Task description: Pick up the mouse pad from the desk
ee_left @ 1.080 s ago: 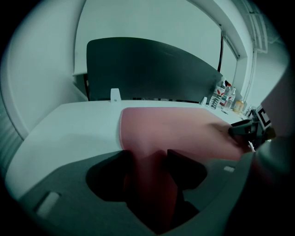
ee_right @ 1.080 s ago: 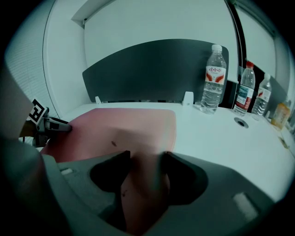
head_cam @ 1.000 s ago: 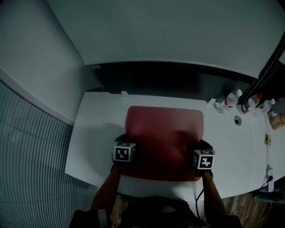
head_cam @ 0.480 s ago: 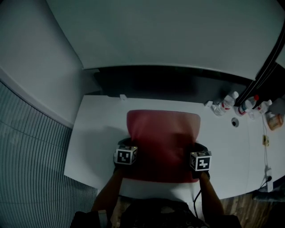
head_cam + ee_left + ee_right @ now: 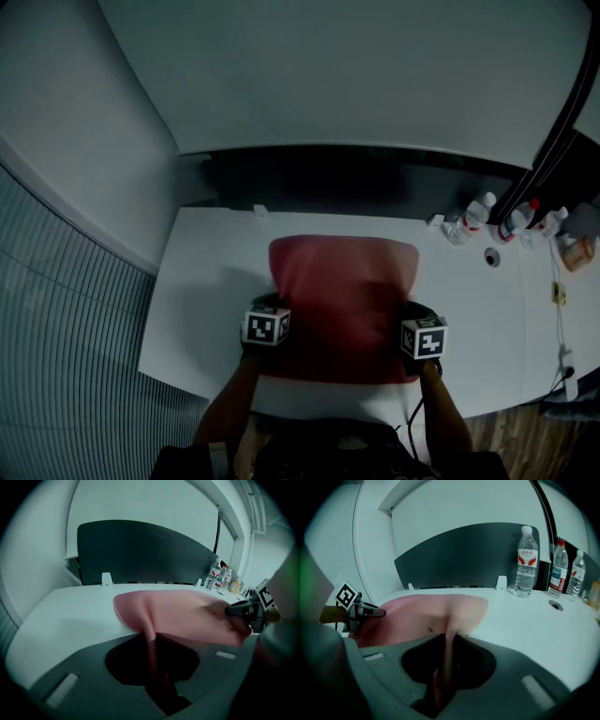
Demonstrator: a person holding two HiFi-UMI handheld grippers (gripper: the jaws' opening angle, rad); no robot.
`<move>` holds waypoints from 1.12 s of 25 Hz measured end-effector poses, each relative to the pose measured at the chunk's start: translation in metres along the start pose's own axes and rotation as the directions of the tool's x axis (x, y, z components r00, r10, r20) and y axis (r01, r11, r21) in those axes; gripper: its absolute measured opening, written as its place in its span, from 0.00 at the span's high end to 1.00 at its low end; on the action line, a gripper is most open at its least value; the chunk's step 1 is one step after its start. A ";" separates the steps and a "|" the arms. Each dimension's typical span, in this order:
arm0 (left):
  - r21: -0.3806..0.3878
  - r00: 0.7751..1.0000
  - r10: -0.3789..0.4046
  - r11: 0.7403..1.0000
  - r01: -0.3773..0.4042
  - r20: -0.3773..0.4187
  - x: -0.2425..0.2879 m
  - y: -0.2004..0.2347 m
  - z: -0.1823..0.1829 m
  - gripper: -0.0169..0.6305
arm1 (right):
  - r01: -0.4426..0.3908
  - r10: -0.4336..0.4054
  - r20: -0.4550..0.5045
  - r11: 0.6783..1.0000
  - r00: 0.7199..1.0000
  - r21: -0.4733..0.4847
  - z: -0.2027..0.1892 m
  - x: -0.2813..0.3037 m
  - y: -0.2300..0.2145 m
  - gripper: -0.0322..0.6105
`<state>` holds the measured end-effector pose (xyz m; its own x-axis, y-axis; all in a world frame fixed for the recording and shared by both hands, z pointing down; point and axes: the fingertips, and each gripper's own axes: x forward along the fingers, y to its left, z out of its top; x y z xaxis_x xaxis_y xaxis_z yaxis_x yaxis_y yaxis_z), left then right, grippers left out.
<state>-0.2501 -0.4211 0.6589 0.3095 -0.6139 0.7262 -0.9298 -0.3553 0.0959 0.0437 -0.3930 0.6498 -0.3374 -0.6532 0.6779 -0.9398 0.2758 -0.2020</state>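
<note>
A red mouse pad (image 5: 342, 286) lies on the white desk (image 5: 206, 281), its far part flat and both near side edges pulled up into folds. My left gripper (image 5: 271, 305) is at the pad's left edge. In the left gripper view the jaws (image 5: 151, 641) are closing, with a pinched fold of the pad (image 5: 178, 611) between them. My right gripper (image 5: 418, 311) is at the right edge. Its jaws (image 5: 447, 644) are also closing and pinch a raised fold of the pad (image 5: 422, 616). Each gripper view shows the other gripper across the pad.
Several water bottles (image 5: 478, 214) stand at the desk's far right, tall in the right gripper view (image 5: 526, 562), beside a round cable hole (image 5: 492, 258). A dark partition panel (image 5: 356, 178) runs along the back. The desk's front edge is just behind both grippers.
Both grippers have closed on the pad's side edges. The pad looks narrower now, with its near sides gathered inward and lifted. The right gripper has shifted slightly inward and up.
</note>
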 end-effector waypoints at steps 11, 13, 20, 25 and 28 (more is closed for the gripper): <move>-0.029 0.997 -0.048 0.998 0.049 0.053 -0.025 -0.010 0.016 0.87 | 0.038 -0.036 0.050 0.999 0.998 -0.035 0.013 -0.019 0.011 0.85; -0.028 0.996 -0.056 0.998 0.058 0.066 -0.031 -0.012 0.020 0.87 | 0.046 -0.043 0.060 0.998 0.997 -0.047 0.017 -0.023 0.014 0.85; -0.028 0.992 -0.075 0.997 0.078 0.105 -0.048 -0.015 0.027 0.87 | 0.076 -0.070 0.092 0.995 0.993 -0.066 0.027 -0.039 0.025 0.85; -0.010 0.988 -0.083 0.996 0.085 0.132 -0.062 -0.019 0.036 0.87 | 0.094 -0.081 0.136 0.991 0.987 -0.096 0.040 -0.052 0.033 0.85; -0.006 0.985 -0.085 0.996 0.087 0.148 -0.069 -0.019 0.038 0.87 | 0.108 -0.091 0.159 0.989 0.983 -0.100 0.044 -0.061 0.039 0.85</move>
<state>-0.2462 -0.3983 0.5810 0.4134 -0.6787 0.6069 -0.9006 -0.4030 0.1628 0.0252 -0.3738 0.5697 -0.2546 -0.7792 0.5728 -0.9604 0.2730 -0.0556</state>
